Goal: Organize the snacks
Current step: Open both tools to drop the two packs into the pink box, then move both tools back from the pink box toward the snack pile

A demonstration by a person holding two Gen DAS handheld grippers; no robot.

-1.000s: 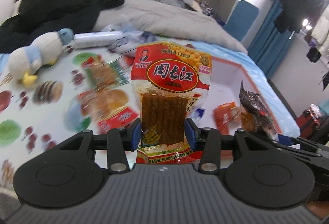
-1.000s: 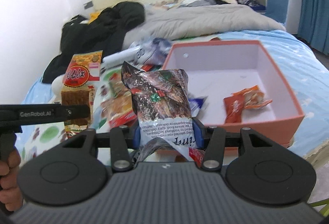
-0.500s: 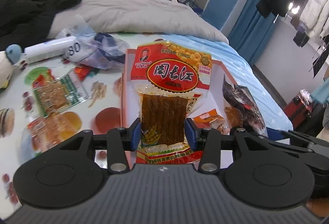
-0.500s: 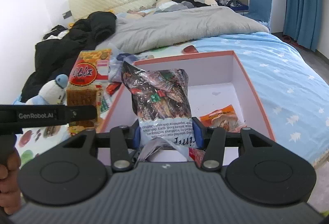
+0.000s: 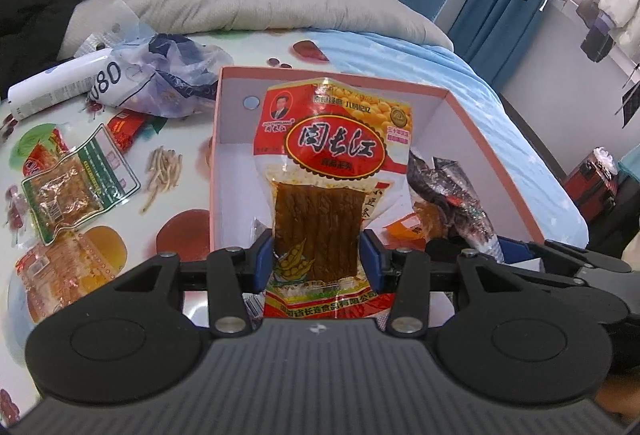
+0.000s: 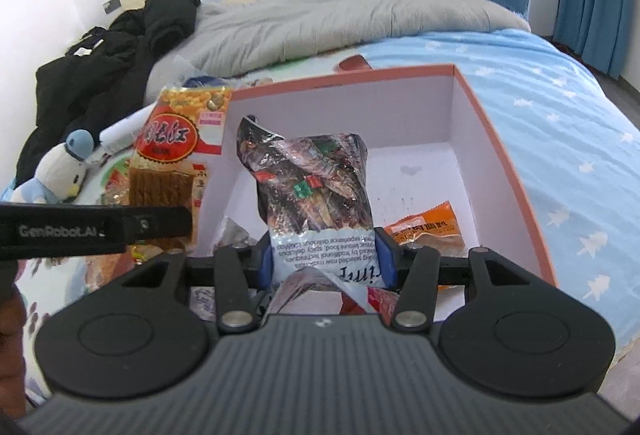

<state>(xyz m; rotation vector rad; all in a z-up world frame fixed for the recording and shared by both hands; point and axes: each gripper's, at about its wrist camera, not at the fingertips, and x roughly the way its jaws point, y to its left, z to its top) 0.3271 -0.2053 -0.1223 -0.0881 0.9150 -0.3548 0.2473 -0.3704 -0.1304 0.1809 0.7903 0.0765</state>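
Red-and-yellow plastic fills the middle of the left wrist view: the tofu-strip packet (image 5: 324, 191) stands upright between the blue pads of the left gripper (image 5: 319, 262), above the near edge of the pink box (image 5: 490, 163). Those jaws are opening, with the packet between them and the pads at its lower edges. The right gripper (image 6: 325, 258) pinches the dark patterned snack bag (image 6: 310, 191) by its white printed end, and this bag hangs over the inside of the same box. On the white floor of the box lies an orange packet (image 6: 430, 229), just beside the right gripper's fingers. Outside the box, on the fruit-printed sheet (image 5: 188, 171), a green-edged packet (image 5: 78, 189) and an orange-brown packet (image 5: 60, 275) lie flat to the left, near a crumpled clear bag (image 5: 168, 75) and a white tube (image 5: 60, 85). A penguin plush toy (image 6: 60, 171) sits at the far left of the right wrist view, with a black coat (image 6: 116, 63) and a grey duvet (image 6: 340, 23) behind.
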